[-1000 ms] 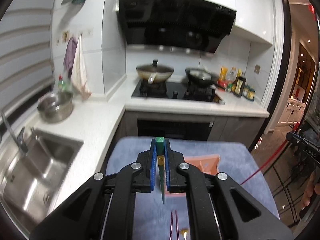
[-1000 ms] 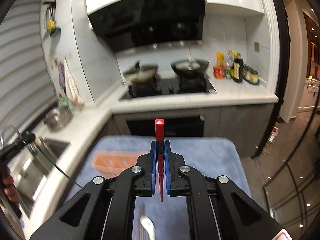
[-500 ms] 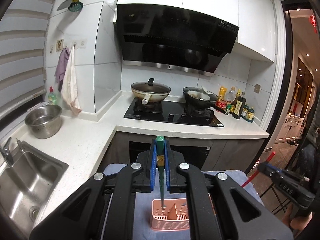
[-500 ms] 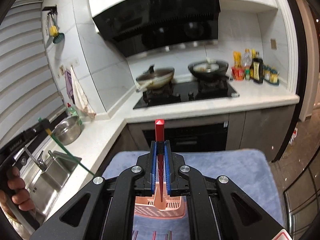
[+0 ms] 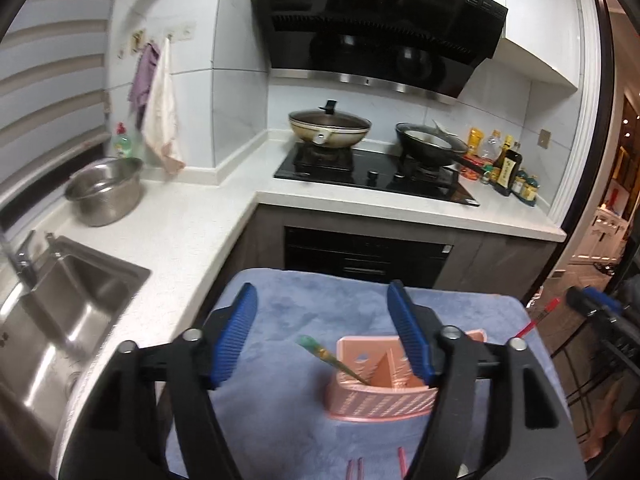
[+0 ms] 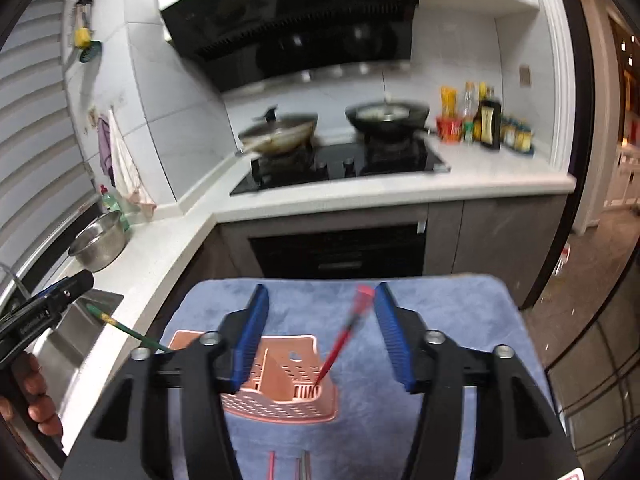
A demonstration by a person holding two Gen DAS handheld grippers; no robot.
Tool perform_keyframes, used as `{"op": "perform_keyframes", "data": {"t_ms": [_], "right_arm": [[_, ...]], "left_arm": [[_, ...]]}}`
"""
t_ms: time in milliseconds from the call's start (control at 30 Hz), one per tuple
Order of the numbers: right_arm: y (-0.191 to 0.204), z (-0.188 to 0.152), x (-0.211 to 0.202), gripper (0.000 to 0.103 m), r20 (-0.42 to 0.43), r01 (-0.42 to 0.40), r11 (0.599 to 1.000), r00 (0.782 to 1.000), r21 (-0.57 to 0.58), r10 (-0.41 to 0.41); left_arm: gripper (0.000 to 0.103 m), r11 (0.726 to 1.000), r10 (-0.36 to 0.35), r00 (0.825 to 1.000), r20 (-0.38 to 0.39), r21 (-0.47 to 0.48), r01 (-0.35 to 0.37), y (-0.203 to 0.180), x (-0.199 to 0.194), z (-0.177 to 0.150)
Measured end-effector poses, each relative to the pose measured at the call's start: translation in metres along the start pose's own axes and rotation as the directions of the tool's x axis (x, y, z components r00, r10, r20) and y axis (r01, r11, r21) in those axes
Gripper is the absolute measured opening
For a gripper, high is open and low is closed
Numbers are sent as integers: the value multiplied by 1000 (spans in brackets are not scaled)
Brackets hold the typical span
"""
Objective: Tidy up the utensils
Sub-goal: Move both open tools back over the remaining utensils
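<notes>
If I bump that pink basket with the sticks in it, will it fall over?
Probably it would slide or tip fairly easily. The pink basket looks like thin plastic full of holes, so likely light. It sits on a soft blue towel, and the green chopstick and red chopstick lean outward, which may pull it sideways.

Both jaws have just been opening. Left gripper (image 5: 322, 332) was clamped on the green chopstick (image 5: 332, 360); now released, it leans free in the pink holder (image 5: 380, 400). Right gripper (image 6: 320, 332) let go of the red chopstick (image 6: 340, 340), which now stands tilted in the holder's right compartment. Both grippers sit lower over the holder.
</notes>
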State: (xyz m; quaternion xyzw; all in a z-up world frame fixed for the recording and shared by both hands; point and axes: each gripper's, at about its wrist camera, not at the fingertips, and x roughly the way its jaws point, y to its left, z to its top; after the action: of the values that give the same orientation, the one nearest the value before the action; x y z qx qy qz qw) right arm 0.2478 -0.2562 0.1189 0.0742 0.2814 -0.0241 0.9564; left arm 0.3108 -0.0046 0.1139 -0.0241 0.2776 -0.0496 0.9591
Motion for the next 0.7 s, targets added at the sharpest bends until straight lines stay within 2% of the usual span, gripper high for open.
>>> {"op": "perform_keyframes", "data": {"t_ms": [133,300,467,567,700], "right_arm": [[-2,-20,-19,55,-24,16,999,1000,-39,-17],[-15,-77,-30,55,-144,10,1000,990,-26,-14],[-27,-138,-28,55,-275,26,1000,961,9,-23],[-30,-167,-25,55,-320,51,998,947,30,-38],[-32,-196,-21,55,-367,67,997,929,40,-48]], "left_arm": [[65,999,30,999,-37,22,-30,7,-16,-21],[65,999,51,990,-128,17,-50,24,-28,-66],[65,996,86,962,-260,22,-84,43,-31,-125],[65,994,105,939,-328,21,-104,51,-34,-160],[65,995,89,906,-413,4,-96,57,-36,-197]]}}
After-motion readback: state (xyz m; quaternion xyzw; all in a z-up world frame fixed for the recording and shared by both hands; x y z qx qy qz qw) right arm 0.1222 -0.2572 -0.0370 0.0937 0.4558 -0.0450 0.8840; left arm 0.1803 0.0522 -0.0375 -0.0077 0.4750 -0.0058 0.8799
